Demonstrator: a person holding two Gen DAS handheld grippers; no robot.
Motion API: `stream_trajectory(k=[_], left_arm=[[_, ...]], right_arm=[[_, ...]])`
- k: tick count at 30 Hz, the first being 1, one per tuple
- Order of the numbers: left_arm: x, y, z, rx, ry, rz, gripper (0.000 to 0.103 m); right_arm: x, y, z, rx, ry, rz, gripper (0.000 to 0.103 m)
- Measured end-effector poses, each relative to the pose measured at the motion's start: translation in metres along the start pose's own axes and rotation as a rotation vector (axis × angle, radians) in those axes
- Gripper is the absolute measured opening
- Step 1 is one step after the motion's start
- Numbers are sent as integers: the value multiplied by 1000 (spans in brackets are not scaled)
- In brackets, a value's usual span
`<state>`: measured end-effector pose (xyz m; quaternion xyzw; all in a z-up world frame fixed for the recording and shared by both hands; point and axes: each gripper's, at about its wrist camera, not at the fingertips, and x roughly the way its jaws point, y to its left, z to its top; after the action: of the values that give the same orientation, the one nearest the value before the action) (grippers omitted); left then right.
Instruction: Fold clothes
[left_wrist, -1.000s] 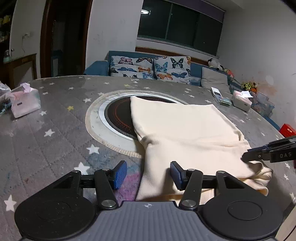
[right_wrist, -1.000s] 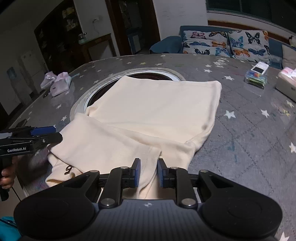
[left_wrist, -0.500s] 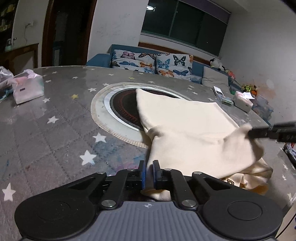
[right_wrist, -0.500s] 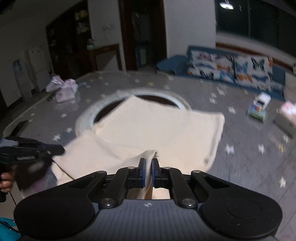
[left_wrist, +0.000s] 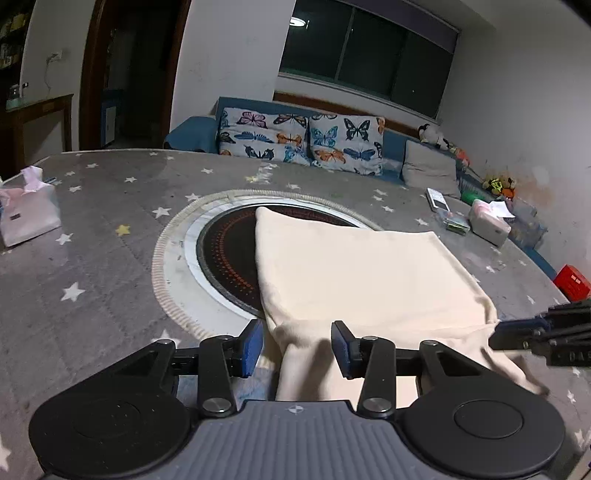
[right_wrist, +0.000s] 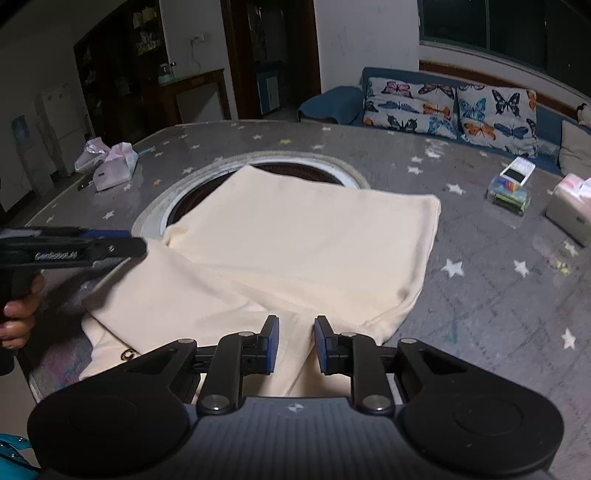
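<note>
We have the cream garment (left_wrist: 362, 280) lying flat on the worktop (left_wrist: 103, 280), its far edge over the round dark inset (left_wrist: 229, 254) in the middle. A folded flap lies across its near part, seen best from the right wrist view (right_wrist: 192, 295).

Left gripper (left_wrist: 297, 345): jaws released, spread wide, nothing between the pads, near edge of the cloth just beyond them. In the right wrist view it (right_wrist: 122, 247) shows from the side over the garment's left edge, with a hand (right_wrist: 18, 314) on its grip.

Right gripper (right_wrist: 295, 345): jaws released too, narrower gap, cloth below them but not pinched. In the left view its tip (left_wrist: 517, 332) sits at the garment's right corner.

Tissue pack (left_wrist: 27, 214) sits well apart at far left. Small boxes (right_wrist: 511, 184) at far right. Sofa with butterfly cushions (left_wrist: 299, 142) behind.
</note>
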<state>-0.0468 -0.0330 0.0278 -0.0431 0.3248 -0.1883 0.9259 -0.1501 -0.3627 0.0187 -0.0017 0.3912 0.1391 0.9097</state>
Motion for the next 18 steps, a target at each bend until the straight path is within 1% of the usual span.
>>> stream_trajectory(k=[1,2,3,4,5,6,8,11,13,15,18], left_arm=[[4,0,0,4,7,0,42],[6,1,-1,7,9,-6,39],[8,2,-2,10,9,-14,28],[9,3,-2,12,7,-22,25],[8,3,-3,16,-1,-22,20],[6,3,-3,19,-10,-20,14],[4,3,-4,23,-26,-17,12],[1,3,-5,22,-42,-9,11],[1,3,-6,17,-45,-5,11],[1,3,-5,11,-45,-4,11],[0,3,-5,9,-52,-5,11]], right_arm=[[1,0,0,1,1,1,20],[3,0,0,2,2,2,20],[4,0,0,5,5,5,20],[4,-1,-1,6,7,7,20],[4,-1,0,4,5,6,17],[3,0,0,1,3,4,11],[2,0,0,-5,-1,1,6],[1,0,1,-13,-7,-4,6],[1,-1,1,-14,-9,-7,8],[4,-5,-2,11,-5,-4,14],[5,-6,-4,23,-8,2,14]])
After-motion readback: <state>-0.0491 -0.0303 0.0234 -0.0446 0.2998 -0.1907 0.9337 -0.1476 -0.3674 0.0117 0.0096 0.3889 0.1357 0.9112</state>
